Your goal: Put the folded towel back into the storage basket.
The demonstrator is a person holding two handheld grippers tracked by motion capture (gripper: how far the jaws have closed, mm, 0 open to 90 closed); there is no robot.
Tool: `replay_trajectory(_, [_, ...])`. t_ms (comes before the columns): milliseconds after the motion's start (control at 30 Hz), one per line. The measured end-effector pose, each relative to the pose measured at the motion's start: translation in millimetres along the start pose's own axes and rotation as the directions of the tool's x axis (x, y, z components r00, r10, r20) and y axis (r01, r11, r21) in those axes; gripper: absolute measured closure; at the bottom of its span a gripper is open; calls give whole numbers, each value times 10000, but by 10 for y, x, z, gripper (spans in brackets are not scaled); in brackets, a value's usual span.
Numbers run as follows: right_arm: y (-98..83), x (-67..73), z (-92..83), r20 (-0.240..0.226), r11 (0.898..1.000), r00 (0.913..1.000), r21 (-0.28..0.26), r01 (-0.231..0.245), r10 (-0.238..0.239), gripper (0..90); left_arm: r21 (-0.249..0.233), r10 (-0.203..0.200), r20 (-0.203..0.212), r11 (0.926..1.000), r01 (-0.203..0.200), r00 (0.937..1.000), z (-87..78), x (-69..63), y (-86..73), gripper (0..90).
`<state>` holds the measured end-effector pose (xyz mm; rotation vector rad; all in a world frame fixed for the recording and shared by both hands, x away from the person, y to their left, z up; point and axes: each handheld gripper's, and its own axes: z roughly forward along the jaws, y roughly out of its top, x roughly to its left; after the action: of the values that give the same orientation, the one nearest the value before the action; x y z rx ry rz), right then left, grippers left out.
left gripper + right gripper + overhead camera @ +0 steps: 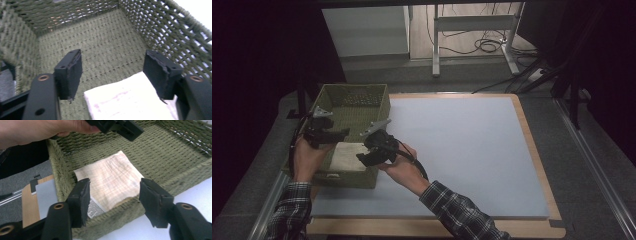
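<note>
The folded cloth (110, 180) lay inside the green woven basket (379, 107), released; both the left gripper (113, 72) and right gripper (113, 200) had jaws spread, empty. Next, I judged, came withdrawing clear.

The olive-green rectangular basket (353, 102) is woven from coarse cord, rough and matt, with an open lattice in its walls and a tighter, ribbed weave across its floor. Inside it lies a cream folded cloth (110, 181), soft-looking and matt, with a fine crinkled grain; a printed label shows at its lower edge. The fingers (80, 200) of the right gripper (113, 202) are black, matt hard plastic with brass-coloured rivets, and the pads on the left gripper (113, 72) look like dull rubbery foam, ragged at the edges. The pale grey-blue surface (462, 150) is smooth and matt, framed by a light wooden border (537, 150) with a slight sheen.
</note>
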<state>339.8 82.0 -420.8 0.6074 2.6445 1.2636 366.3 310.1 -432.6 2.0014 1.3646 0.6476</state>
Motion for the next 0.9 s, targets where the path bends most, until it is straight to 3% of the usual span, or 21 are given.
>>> replay_trajectory(400, [-122, -110, -167, 116, 9985, 9990, -335, 436, -433, 294, -154, -342, 793, 9992, 355, 9963, 55, -124, 73, 161])
replay_trajectory(700, [-259, -252, -297, 101, 9988, 9996, -408, 278, -274, 269, -338, -220, 1131, 9991, 259, 9933, 43, -295, 188, 84])
replay_trajectory(900, [-363, -344, -393, 131, 9988, 9996, -433, 241, -235, 258, -535, -117, 1547, 9984, 202, 9879, 38, -421, 247, 72])
